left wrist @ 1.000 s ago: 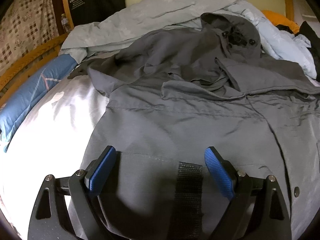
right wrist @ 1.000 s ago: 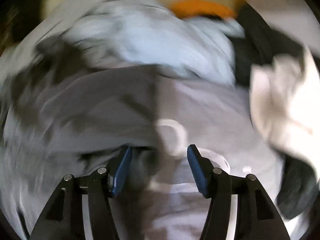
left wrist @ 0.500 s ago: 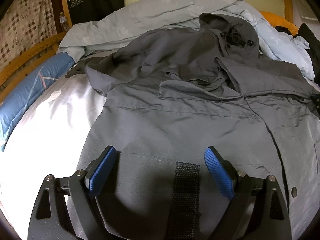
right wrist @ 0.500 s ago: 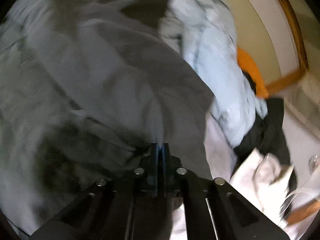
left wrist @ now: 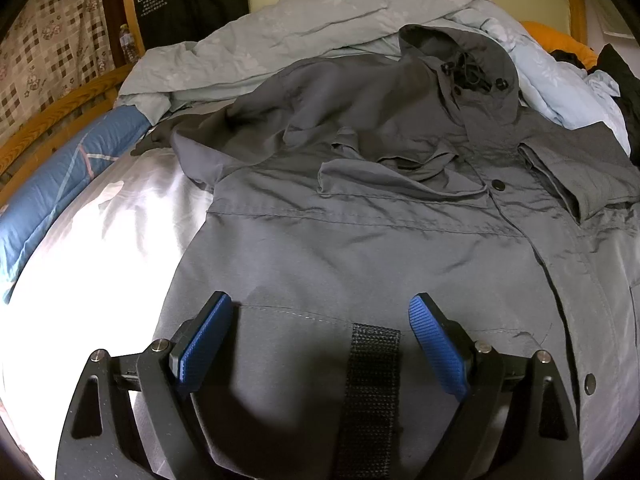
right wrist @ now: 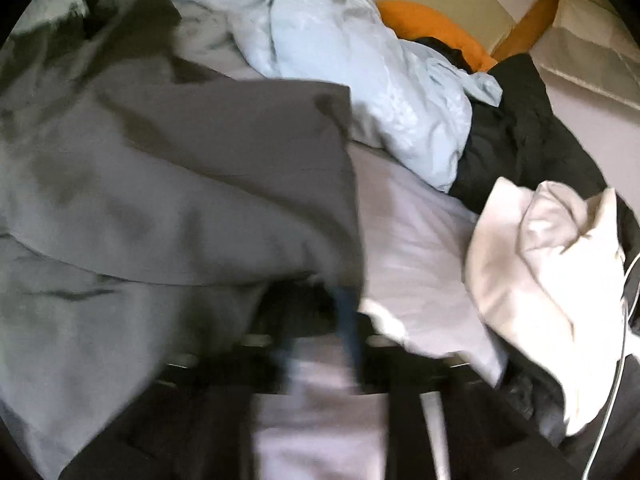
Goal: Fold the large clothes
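Observation:
A large grey hooded jacket (left wrist: 380,240) lies spread front-up on the bed, hood at the far end, one sleeve bunched to the left. My left gripper (left wrist: 320,340) is open and empty, hovering over the jacket's lower hem beside a black strap (left wrist: 372,392). In the right wrist view the picture is motion-blurred. A grey flap of the jacket (right wrist: 200,184) drapes over my right gripper (right wrist: 320,320). One blue pad (right wrist: 348,320) shows, the other is hidden by cloth, so its state is unclear.
A pale blue duvet (left wrist: 280,28) is heaped at the bed's far end, with an orange pillow (right wrist: 432,28) and black clothes (right wrist: 520,128) at the right. A white garment (right wrist: 552,272) lies at the right. A wooden bed rail (left wrist: 52,108) and blue bedding (left wrist: 60,176) run along the left.
My right gripper shut on the jacket's right side and swung, pulling a grey flap over itself. The jacket's right sleeve has shifted inward. The left gripper stays open and nearly still.

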